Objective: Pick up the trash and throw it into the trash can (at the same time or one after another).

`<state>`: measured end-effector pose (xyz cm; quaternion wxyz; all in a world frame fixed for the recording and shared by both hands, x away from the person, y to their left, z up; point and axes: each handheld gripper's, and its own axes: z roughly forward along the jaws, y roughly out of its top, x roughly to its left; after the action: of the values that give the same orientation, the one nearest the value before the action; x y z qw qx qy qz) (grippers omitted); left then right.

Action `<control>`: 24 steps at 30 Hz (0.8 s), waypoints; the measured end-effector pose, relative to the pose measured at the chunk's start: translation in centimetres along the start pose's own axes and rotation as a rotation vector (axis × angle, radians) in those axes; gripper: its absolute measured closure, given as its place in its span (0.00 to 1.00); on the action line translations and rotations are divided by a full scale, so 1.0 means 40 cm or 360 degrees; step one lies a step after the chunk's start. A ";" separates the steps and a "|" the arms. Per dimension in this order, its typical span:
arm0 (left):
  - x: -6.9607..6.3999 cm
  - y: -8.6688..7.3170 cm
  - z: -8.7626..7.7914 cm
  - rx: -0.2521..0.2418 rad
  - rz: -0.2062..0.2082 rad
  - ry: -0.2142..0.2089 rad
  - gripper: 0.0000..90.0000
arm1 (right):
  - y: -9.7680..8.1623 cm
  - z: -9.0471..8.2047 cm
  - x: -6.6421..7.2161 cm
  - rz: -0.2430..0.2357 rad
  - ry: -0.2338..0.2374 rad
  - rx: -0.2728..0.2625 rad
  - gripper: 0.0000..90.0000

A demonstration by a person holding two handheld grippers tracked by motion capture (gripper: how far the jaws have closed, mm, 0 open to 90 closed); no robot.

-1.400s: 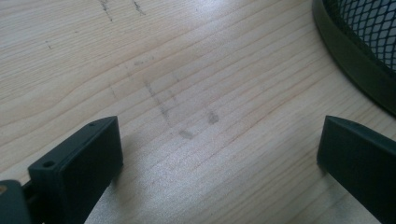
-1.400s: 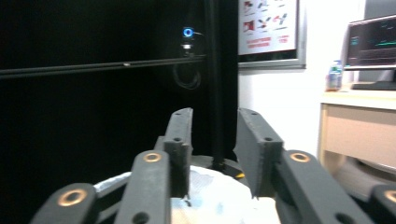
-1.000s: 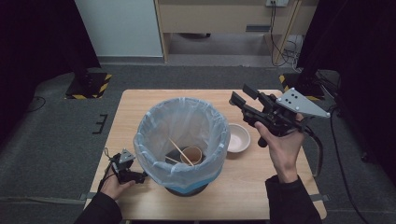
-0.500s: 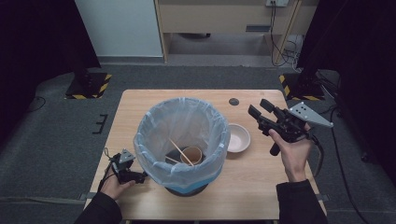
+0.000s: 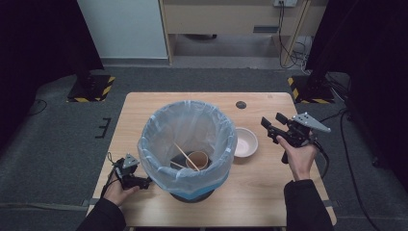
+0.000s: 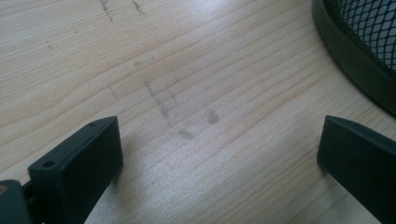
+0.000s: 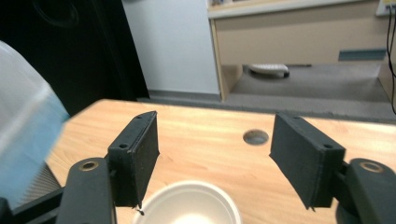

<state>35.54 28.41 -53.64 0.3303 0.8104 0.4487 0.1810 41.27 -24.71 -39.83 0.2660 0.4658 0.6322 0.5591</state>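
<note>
The right gripper has just been spreading its jaws, nothing between them, likely lining up to take the white bowl just ahead and below. Beyond it, the lined bin holds 1 paper cup and chopsticks. The left gripper, released, rests beside the bin's base.

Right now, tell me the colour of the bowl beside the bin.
White, clearest in the high view: bowl, right of the bin.
</note>
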 end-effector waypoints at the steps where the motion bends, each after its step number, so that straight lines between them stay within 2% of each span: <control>1: 0.000 0.000 0.000 0.0000 0.0001 0.0001 0.00 | -0.007 0.006 -0.003 0.0001 -0.0007 0.0016 0.34; 3: 0.000 0.000 0.000 0.0000 0.0000 0.0000 0.00 | -0.021 0.020 -0.009 0.0015 -0.0018 0.0032 0.31; 7: 0.000 0.000 0.000 0.0000 0.0000 0.0001 0.00 | -0.047 0.044 -0.019 -0.0012 -0.0037 0.0099 0.31; 11: 0.000 0.000 0.000 0.0000 0.0000 0.0000 0.00 | -0.084 0.071 -0.030 -0.0058 -0.0067 0.0224 0.34; 14: 0.000 0.000 0.000 0.0000 0.0000 0.0000 0.00 | -0.098 0.083 -0.033 -0.0062 -0.0071 0.0256 0.37; 17: 0.000 0.000 0.000 0.0000 0.0000 0.0000 0.00 | -0.122 0.100 -0.037 -0.0084 -0.0077 0.0336 0.40; 21: 0.000 0.000 0.000 0.0000 0.0001 0.0000 0.00 | -0.153 0.124 -0.046 -0.0045 -0.0080 0.0389 0.40; 24: 0.000 0.000 0.000 -0.0001 0.0001 -0.0001 0.00 | -0.168 0.134 -0.048 -0.0043 -0.0096 0.0424 0.42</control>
<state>35.56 28.39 -53.65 0.3308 0.8105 0.4482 0.1810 44.73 -23.54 -47.83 0.2283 0.5049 0.6988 0.4525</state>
